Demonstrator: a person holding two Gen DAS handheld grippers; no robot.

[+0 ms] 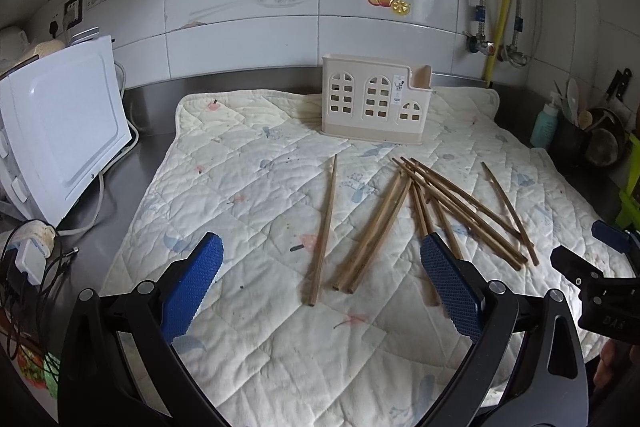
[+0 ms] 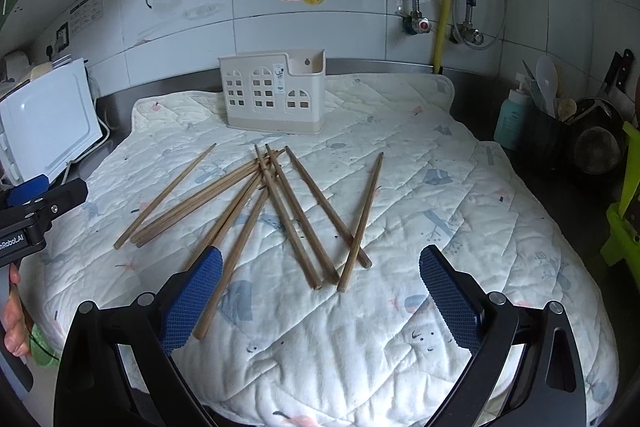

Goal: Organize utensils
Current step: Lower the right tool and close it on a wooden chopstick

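Several chopsticks (image 2: 280, 211) lie ahead of both claws, long axes running toward the holder (image 2: 276, 93) at the mat's (image 2: 460, 227) far edge. Left claw (image 1: 320, 291) and right claw (image 2: 320, 291) gape wide, empty; right appears nearer the pile.

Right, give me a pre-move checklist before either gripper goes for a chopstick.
1. Left gripper open, holding nothing: ok.
2. Right gripper open, holding nothing: ok.
3. Utensil holder upright at the back of the quilted mat: ok.
4. Holder compartments free: cannot tell, insides hidden.
5. Lone chopstick lies apart from the others: ok.
6. Chopstick pile separated for a clean single pick: not ok, several cross.
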